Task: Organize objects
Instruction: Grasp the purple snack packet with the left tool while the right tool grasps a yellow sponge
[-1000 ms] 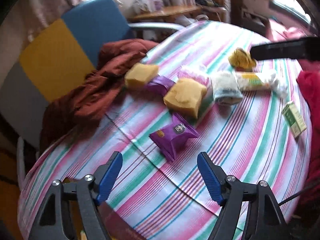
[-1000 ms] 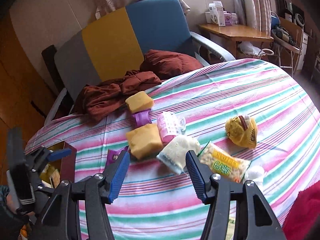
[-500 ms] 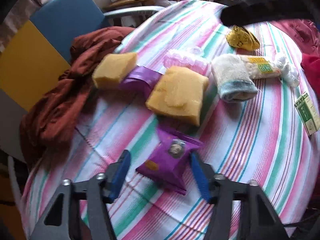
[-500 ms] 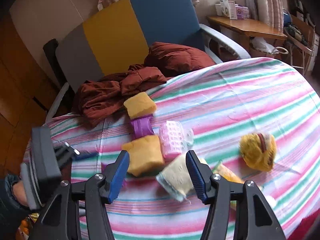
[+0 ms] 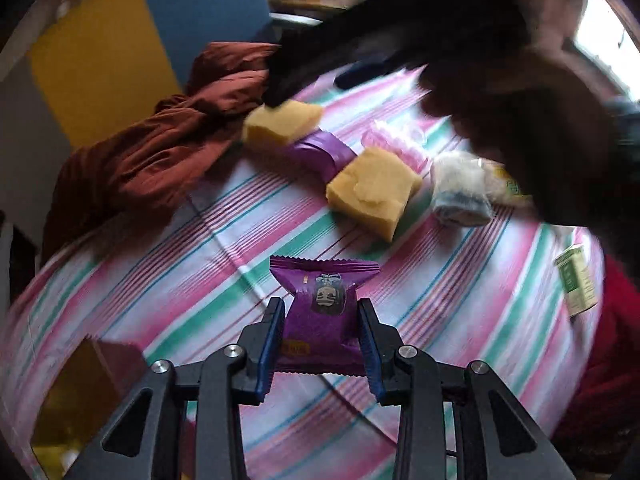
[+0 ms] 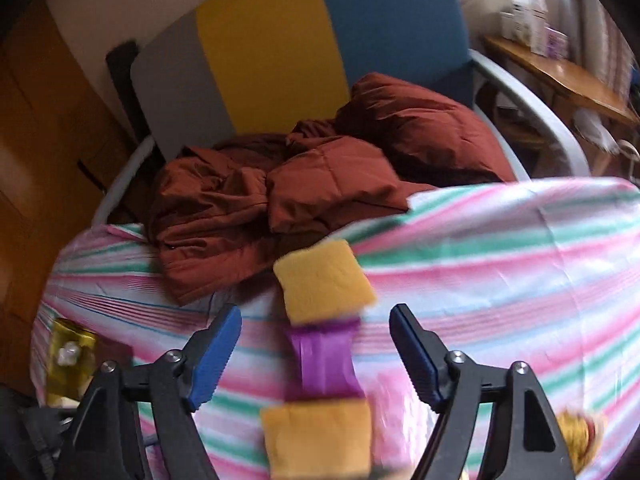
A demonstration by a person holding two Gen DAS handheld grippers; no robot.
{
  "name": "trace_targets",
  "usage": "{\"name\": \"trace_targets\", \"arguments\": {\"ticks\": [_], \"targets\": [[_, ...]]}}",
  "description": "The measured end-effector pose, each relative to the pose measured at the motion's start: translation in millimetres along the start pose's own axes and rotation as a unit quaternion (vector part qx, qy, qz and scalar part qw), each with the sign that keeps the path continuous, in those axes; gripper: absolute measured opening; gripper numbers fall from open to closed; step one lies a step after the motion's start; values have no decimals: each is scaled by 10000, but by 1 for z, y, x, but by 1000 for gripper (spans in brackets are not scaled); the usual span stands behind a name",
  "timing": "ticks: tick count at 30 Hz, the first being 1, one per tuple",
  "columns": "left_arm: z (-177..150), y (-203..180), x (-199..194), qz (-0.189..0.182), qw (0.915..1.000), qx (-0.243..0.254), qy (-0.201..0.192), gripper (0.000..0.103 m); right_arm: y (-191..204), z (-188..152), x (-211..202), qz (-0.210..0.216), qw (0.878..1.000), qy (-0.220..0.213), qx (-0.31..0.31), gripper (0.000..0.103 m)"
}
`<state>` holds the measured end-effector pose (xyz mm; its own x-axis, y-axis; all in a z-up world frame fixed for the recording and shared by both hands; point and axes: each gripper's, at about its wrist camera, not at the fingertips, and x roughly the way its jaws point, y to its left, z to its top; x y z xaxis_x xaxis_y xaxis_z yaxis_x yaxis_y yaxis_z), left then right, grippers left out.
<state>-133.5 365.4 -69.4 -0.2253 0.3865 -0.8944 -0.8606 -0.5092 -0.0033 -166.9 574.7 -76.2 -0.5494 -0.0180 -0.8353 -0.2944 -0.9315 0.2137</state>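
Observation:
My left gripper (image 5: 321,312) is shut on a purple snack packet (image 5: 323,312), its blue pads pressing both sides, low over the striped tablecloth (image 5: 200,280). Beyond it lie two yellow sponges (image 5: 374,190) (image 5: 282,123), a second purple packet (image 5: 322,156), a pink pack (image 5: 394,146) and a white rolled cloth (image 5: 460,194). My right gripper (image 6: 316,334) is open and empty above the second purple packet (image 6: 326,360), with one yellow sponge (image 6: 324,280) ahead and the other sponge (image 6: 318,434) below. It shows as a dark blurred shape (image 5: 400,40) in the left wrist view.
A rust-brown jacket (image 6: 304,196) spills from a blue, yellow and grey chair (image 6: 280,40) onto the table's far edge. A brown box (image 5: 84,392) sits at the near left edge. A green-white carton (image 5: 578,280) lies at the right. A yellow pouch (image 6: 580,432) lies lower right.
My left gripper moved in over the purple packet and shut on it. My right gripper swept left and forward over the sponges and second purple packet, still open.

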Motion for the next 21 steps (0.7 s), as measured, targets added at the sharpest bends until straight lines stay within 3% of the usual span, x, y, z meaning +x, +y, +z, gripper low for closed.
{"name": "trace_targets", "arguments": {"ticks": [7, 8, 9, 14, 21], "targets": [[-13, 6, -36, 58, 9983, -466, -354, 37, 18, 18, 59, -627, 9948, 633, -502, 80], [-15, 6, -42, 63, 9977, -529, -416, 37, 18, 16, 64, -584, 9944, 733, -496, 79], [-17, 7, -48, 92, 9972, -578, -471, 37, 17, 14, 66, -657, 9937, 767, -487, 70], [-26, 12, -74, 197, 9932, -807, -816, 37, 18, 5, 38, -464, 9979, 383, -248, 64], [-53, 28, -126, 430, 9821, -1256, -1337, 37, 50, -17, -53, 42, 9989, -425, -190, 64]]}}
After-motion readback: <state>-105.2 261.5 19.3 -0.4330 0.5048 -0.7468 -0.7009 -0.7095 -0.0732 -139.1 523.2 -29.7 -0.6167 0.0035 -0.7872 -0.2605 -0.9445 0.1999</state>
